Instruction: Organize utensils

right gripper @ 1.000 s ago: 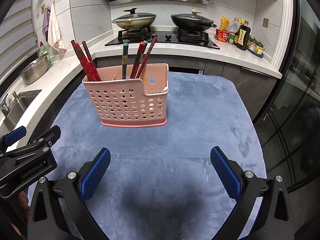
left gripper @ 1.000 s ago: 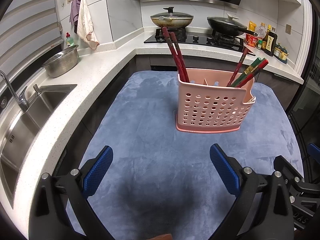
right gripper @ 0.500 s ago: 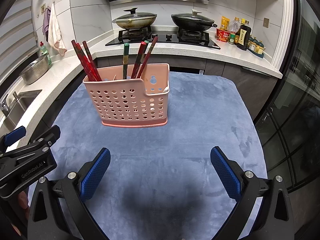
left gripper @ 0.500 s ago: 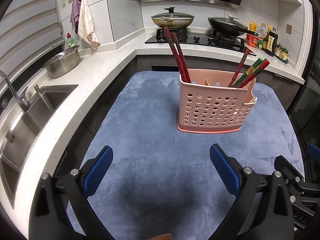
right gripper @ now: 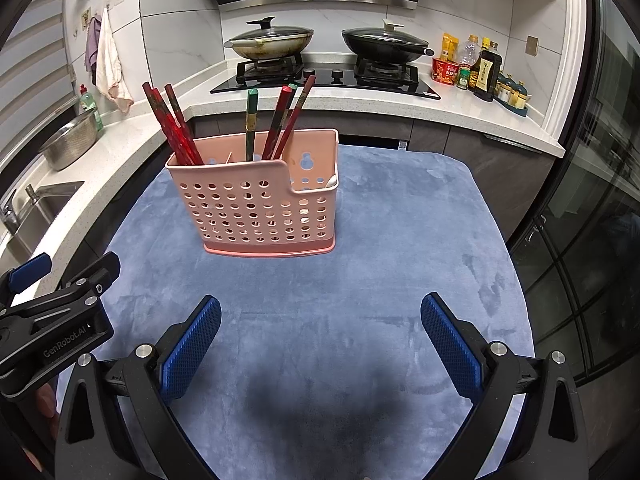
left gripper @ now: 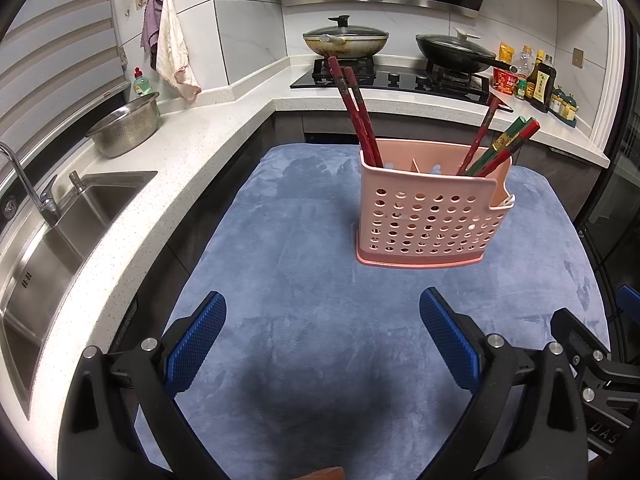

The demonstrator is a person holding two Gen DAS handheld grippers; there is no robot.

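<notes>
A pink perforated utensil holder (left gripper: pixel 430 216) stands upright on the blue mat (left gripper: pixel 312 320); it also shows in the right wrist view (right gripper: pixel 260 208). Red chopsticks (left gripper: pixel 358 116) lean in its left compartment. Red and green chopsticks (left gripper: pixel 504 144) lean in the middle one. A white utensil tip (right gripper: pixel 331 179) shows in the low right compartment. My left gripper (left gripper: pixel 322 340) is open and empty above the mat, short of the holder. My right gripper (right gripper: pixel 320 344) is open and empty too, beside the left gripper's body (right gripper: pixel 56 328).
A white counter (left gripper: pixel 168 168) runs along the left with a steel sink (left gripper: pixel 48 240), a faucet (left gripper: pixel 28 184) and a metal colander (left gripper: pixel 126 128). A stove with two lidded pans (right gripper: pixel 276 40) stands behind. Sauce bottles (right gripper: pixel 484 68) stand at the back right. A dark glass door (right gripper: pixel 592 240) is on the right.
Both grippers stay open and empty. The views shift only slightly; the holder sits a touch lower and closer in the left wrist view.
</notes>
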